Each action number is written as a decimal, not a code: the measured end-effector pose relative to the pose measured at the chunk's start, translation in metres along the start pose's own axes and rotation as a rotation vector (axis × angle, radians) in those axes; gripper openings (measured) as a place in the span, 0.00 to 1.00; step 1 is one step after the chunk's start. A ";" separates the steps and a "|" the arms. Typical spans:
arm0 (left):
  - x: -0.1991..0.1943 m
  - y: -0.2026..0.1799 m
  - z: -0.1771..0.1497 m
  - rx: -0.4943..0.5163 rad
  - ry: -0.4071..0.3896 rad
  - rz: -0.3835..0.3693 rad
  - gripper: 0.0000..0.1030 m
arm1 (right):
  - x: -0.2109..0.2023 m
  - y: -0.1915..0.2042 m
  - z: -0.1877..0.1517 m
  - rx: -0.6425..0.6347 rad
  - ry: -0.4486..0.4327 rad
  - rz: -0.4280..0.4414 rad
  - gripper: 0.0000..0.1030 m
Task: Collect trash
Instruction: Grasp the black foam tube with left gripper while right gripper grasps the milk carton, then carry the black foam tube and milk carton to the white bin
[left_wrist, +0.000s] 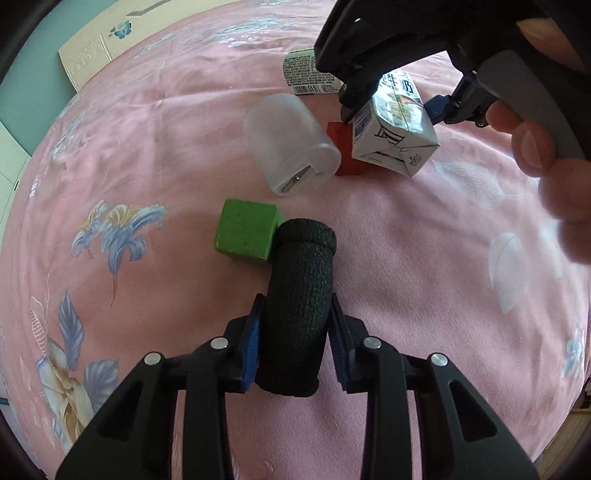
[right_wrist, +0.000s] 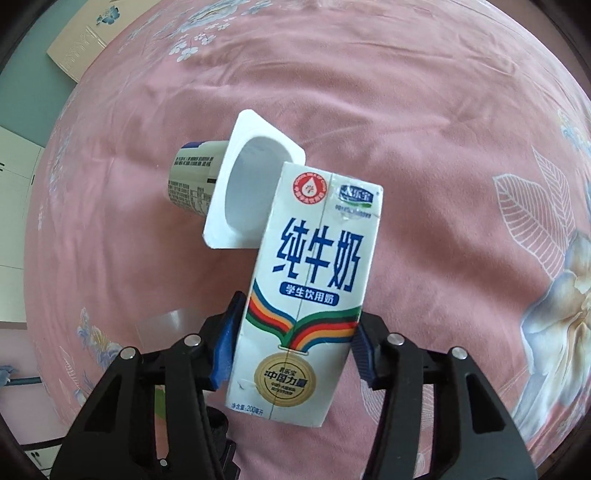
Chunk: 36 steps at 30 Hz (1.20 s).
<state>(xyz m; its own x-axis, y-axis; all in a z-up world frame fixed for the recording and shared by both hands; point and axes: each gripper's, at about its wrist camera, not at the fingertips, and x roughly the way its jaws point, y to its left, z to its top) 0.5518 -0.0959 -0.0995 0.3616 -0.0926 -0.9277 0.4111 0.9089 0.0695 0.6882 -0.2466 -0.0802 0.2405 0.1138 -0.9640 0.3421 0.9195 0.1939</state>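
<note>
Here the right gripper (right_wrist: 291, 347) clamps a milk carton (right_wrist: 306, 295) above the pink bedspread (right_wrist: 424, 129), yogurt cup (right_wrist: 236, 184) at eleven o'clock; the left gripper (left_wrist: 295, 347) grips a black roll (left_wrist: 299, 310) beside a green block (left_wrist: 245, 234).

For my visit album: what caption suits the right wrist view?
Right gripper holding a milk carton above a pink floral bedspread, an empty yogurt cup lying behind.

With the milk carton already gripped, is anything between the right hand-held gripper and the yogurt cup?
Only the held milk carton itself: it stands in the right hand-held gripper, overlapping the lying yogurt cup behind it. Nothing else visible intervenes.
</note>
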 end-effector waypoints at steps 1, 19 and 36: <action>-0.002 0.001 -0.001 -0.006 0.003 -0.005 0.33 | -0.004 0.000 -0.001 -0.021 -0.013 -0.021 0.49; -0.168 0.002 -0.017 -0.107 -0.116 0.113 0.33 | -0.217 -0.017 -0.091 -0.290 -0.261 0.010 0.47; -0.420 -0.036 -0.069 -0.072 -0.407 0.278 0.33 | -0.475 -0.026 -0.271 -0.556 -0.589 -0.048 0.47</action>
<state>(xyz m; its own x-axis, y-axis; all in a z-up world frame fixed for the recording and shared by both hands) 0.3274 -0.0615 0.2626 0.7528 0.0191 -0.6580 0.1990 0.9462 0.2551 0.3191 -0.2228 0.3237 0.7289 -0.0044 -0.6846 -0.1004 0.9885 -0.1133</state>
